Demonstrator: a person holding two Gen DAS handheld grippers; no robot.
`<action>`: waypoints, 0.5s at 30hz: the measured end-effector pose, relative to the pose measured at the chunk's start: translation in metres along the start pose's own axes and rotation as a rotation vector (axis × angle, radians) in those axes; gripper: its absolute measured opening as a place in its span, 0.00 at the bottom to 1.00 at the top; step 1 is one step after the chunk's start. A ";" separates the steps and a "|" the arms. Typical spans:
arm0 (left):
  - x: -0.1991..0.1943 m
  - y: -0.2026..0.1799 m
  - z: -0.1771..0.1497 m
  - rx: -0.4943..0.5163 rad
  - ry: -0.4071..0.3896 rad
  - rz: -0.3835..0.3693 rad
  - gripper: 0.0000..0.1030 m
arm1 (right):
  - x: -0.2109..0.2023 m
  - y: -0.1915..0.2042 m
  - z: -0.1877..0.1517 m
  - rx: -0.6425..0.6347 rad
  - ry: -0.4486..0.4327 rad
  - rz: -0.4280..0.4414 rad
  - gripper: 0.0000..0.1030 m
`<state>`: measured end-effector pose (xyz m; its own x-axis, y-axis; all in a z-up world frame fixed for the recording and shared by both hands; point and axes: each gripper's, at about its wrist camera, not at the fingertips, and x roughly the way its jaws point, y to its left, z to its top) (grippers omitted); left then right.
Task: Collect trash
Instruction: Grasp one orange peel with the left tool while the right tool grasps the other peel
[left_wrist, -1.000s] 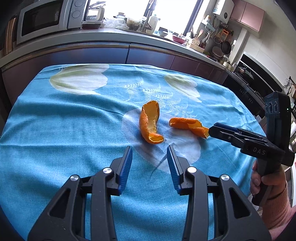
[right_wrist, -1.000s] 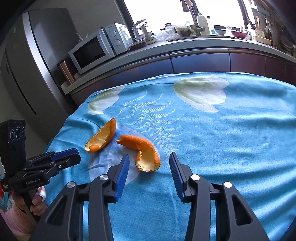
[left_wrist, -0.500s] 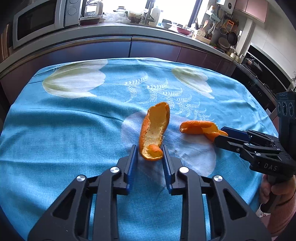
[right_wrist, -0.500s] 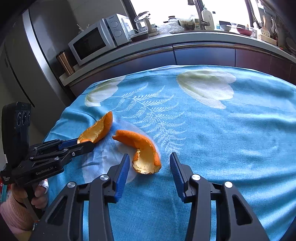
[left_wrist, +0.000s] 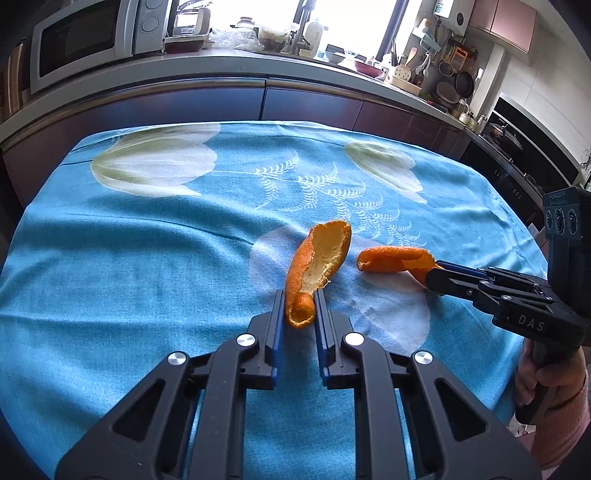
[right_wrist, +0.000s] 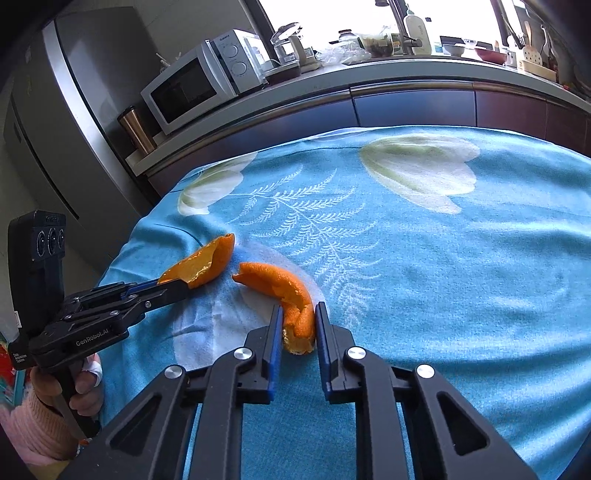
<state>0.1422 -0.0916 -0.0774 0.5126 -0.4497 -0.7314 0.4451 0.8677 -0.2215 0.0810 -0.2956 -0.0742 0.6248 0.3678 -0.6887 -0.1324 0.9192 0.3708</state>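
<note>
Two pieces of orange peel lie on a blue flowered tablecloth (left_wrist: 147, 258). The long peel (left_wrist: 319, 254) shows its pale inside; my left gripper (left_wrist: 299, 306) has its jaws closing on the peel's near end, and both blue pads touch it. To its right lies the curved peel (left_wrist: 391, 258), skin side up. My right gripper (right_wrist: 298, 321) has its jaws closing on the near end of that curved peel (right_wrist: 273, 280), pads against both sides. Each gripper appears in the other's view: the right gripper (left_wrist: 436, 275) and the left gripper (right_wrist: 177, 288) on the long peel (right_wrist: 203, 262).
A kitchen counter (left_wrist: 258, 70) with dark cabinets runs behind the table. On it stand a microwave (right_wrist: 195, 85) and sink clutter. A steel fridge (right_wrist: 74, 110) stands at the left. Hands in pink sleeves (left_wrist: 561, 424) hold the grippers near the table's edges.
Both grippers have slid forward so each peel's near end sits between the pads. Both pairs of jaws have narrowed from wide apart to touching the peels.
</note>
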 end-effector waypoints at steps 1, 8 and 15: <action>-0.002 0.001 -0.001 -0.005 -0.002 -0.004 0.14 | -0.001 0.000 0.000 0.004 -0.002 0.006 0.14; -0.028 0.013 -0.007 -0.032 -0.041 -0.008 0.14 | -0.008 0.007 0.001 0.016 -0.026 0.056 0.12; -0.062 0.030 -0.015 -0.058 -0.091 0.007 0.14 | -0.014 0.020 0.005 0.022 -0.049 0.116 0.12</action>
<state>0.1128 -0.0346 -0.0478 0.5814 -0.4590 -0.6718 0.3992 0.8804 -0.2560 0.0735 -0.2828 -0.0544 0.6431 0.4639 -0.6092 -0.1895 0.8673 0.4604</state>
